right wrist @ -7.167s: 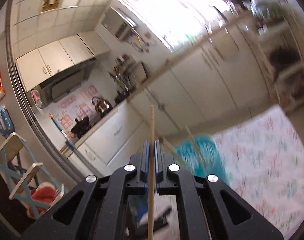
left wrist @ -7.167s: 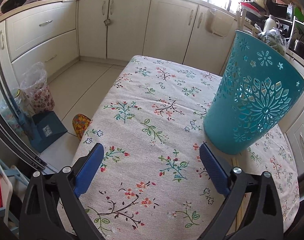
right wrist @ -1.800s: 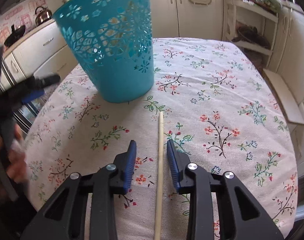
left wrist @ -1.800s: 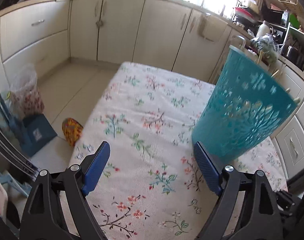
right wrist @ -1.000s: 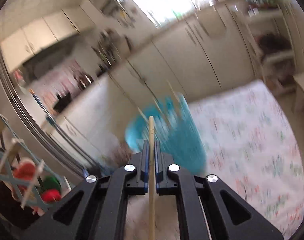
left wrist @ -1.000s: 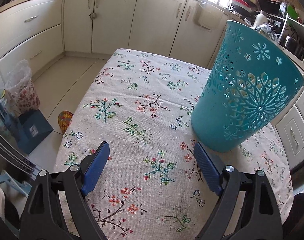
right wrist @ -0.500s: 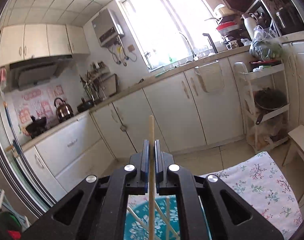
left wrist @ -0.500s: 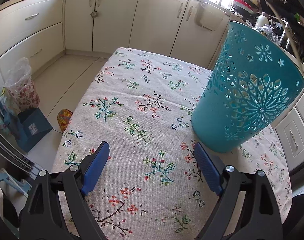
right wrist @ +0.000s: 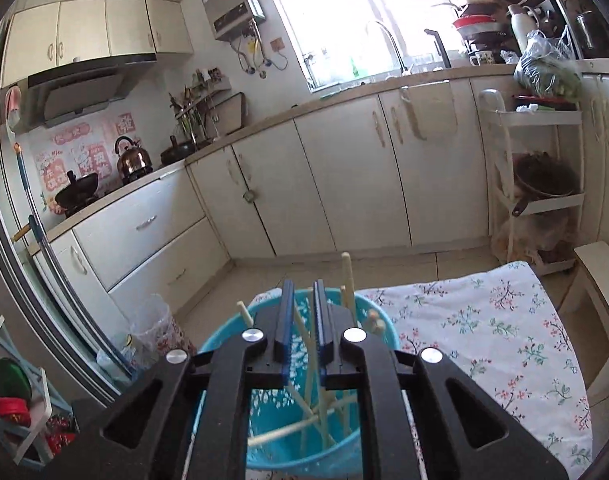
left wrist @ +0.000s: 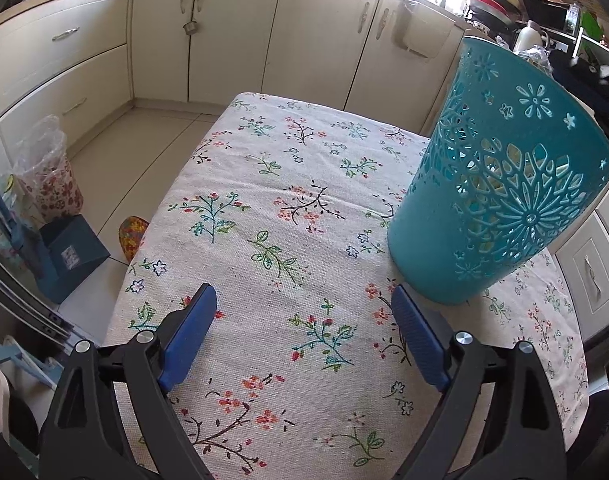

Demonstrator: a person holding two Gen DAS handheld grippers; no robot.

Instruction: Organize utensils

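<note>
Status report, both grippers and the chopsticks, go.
Left gripper open, empty. Right gripper just opened over teal basket, nothing gripped. Chopsticks in basket. Nothing in the way.

A home kitchen: cream cabinets under a long countertop, a copper kettle and black wok on the stove, a tap below a bright window.

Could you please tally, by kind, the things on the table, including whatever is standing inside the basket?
Teal basket: 1
Chopsticks in the basket: at least 5; they overlap too much for an exact count
Floral tablecloth: 1
Total: at least 7
</note>
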